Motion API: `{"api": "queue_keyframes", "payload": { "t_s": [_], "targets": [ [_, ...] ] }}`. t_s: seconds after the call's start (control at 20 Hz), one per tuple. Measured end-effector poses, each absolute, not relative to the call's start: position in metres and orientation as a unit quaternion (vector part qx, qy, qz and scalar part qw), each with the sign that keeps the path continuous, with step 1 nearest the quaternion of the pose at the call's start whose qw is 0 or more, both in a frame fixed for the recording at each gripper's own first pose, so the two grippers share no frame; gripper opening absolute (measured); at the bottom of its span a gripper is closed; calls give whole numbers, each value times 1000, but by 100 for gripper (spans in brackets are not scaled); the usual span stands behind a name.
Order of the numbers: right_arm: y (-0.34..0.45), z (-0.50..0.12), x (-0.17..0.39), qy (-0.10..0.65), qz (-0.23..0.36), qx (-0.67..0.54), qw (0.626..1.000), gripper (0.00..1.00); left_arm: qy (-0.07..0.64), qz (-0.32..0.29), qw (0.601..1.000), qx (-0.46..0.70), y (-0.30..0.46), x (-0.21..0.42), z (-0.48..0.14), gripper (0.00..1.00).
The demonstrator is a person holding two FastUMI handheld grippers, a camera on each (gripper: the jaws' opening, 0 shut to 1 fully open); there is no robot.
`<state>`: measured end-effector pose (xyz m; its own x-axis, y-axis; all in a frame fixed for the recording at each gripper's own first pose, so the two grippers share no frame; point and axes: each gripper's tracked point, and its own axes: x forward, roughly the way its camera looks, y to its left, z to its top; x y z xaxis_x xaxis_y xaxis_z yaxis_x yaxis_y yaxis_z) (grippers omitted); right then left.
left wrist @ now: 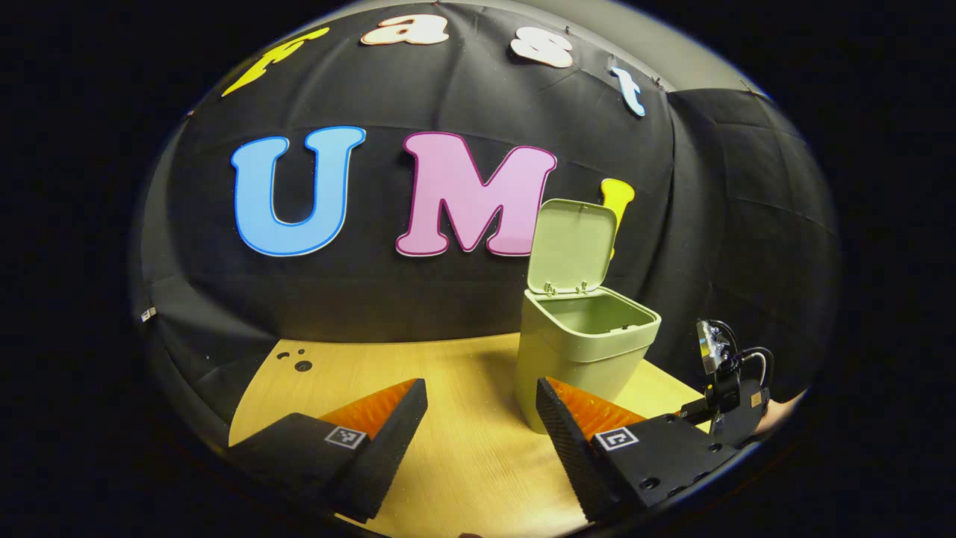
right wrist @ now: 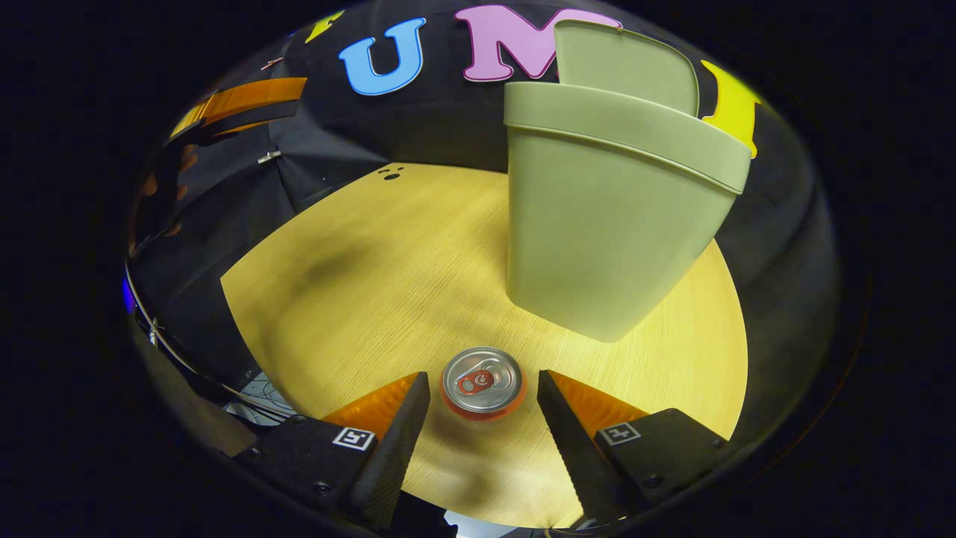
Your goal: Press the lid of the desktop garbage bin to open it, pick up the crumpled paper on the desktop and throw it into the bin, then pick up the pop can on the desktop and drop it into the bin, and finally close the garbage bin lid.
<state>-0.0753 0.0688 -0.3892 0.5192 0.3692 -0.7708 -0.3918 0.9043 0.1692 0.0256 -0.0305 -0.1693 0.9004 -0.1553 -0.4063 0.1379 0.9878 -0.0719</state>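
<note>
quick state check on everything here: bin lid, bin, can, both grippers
bin lid: open, standing upright
bin: upright on the table, no contents visible
pop can: upright on the table, tab unopened
left gripper: open, empty
right gripper: open, fingers either side of the can, not touching

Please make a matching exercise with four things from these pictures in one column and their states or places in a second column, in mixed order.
Things:
1. bin lid
2. pop can
3. left tongs
4. table

States:
A. upright between open fingers
B. wooden, bearing the bin
C. raised upright
D. open, holding nothing

Pairs: 1-C, 2-A, 3-D, 4-B
</note>
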Motion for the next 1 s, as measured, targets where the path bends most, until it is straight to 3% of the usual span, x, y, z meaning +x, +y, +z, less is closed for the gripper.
{"api": "queue_keyframes", "payload": {
  "t_s": [0.6, 0.75, 1.0],
  "targets": [
    [74, -423, -73, 466, 226, -39, 855, 93, 227, -50, 972, -27, -6, 20, -180, 95],
    [71, -420, -73, 459, 227, -49, 857, 85, 227, -44, 973, -26, -3, 18, -180, 95],
    [70, -410, -68, 453, 219, -39, 863, 84, 227, -42, 973, -24, -5, 17, -181, 95]
  ]
}}
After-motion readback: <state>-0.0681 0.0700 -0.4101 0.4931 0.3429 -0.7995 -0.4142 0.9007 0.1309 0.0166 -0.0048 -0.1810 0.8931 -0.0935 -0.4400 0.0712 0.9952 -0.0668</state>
